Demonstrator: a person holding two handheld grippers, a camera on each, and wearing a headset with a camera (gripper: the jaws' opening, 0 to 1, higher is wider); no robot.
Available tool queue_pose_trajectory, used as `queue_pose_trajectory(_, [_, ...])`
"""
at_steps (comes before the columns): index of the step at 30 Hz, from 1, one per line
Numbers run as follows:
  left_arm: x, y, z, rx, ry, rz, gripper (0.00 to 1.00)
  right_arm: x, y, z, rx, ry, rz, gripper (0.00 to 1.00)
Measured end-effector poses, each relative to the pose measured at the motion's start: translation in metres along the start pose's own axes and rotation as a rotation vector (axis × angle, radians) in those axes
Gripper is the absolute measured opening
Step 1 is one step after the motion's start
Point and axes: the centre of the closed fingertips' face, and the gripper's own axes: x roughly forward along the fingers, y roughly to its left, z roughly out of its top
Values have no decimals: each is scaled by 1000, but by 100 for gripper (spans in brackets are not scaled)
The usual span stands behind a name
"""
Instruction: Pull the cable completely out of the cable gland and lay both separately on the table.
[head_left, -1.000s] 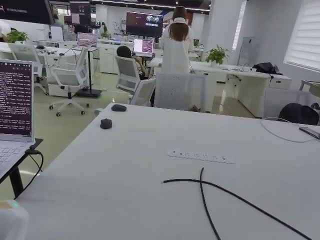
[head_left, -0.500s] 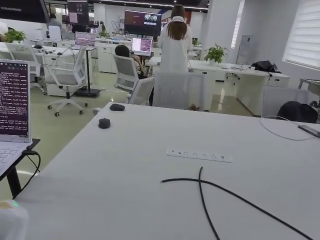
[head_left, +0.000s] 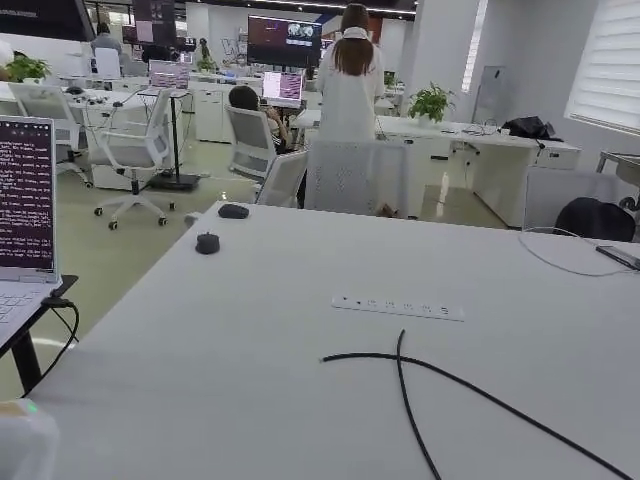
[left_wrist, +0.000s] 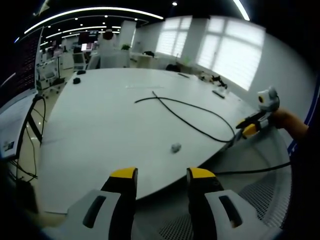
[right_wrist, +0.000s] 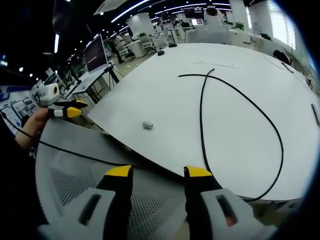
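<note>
1. The left gripper rises from the bottom of its own view with its yellow-tipped jaws spread apart and nothing between them. The right gripper stands the same way at the bottom of its view, jaws apart and empty. Each also shows at the side edge of the other's view, held in a hand off the near rim of the table.

2. Under both grippers, along the bottom of the gripper views, is a grey perforated mesh surface, dull and finely dotted.

3. Just inside the table's near edge, left of centre in the right gripper view, lies a small pale grey lump, which I take for the cable gland. It is short and roundish; its thread or nut is too small to make out. It rests alone, well apart from the cable.

4. The cable is thin, black, round and limp, with a matt jacket. It lies flat on the table and crosses itself in the lower middle of the head view, apparently as one long loop.

5. Judged from this, the cable is already out of the gland and both lie separately on the smooth white tabletop, so the task looks finished.

6. Further back, at the centre of the head view, is a flat white power strip; at the upper left sits a dark, rounded mouse.
</note>
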Motion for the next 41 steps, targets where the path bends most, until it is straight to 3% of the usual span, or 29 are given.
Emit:
queue_pose_trajectory(18, [3,2,-1,-1,18,-1,42,3,-2,1,-7,26,-5,46])
queue_pose_trajectory(23, [4,2,-4,5,39,3,42,4,-2,4,-7,26,0,46])
queue_pose_trajectory(27, [0,3,5,-8,0,16,43,6,-4,5,-26,50,5,47])
queue_pose_trajectory(33, [-2,4,-1,-11,-1,20,43,5,-1,18,-46,43,4,47])
queue_pose_trajectory(41, [1,2,-2,1,6,23,43,5,2,10,-52,57,10,48])
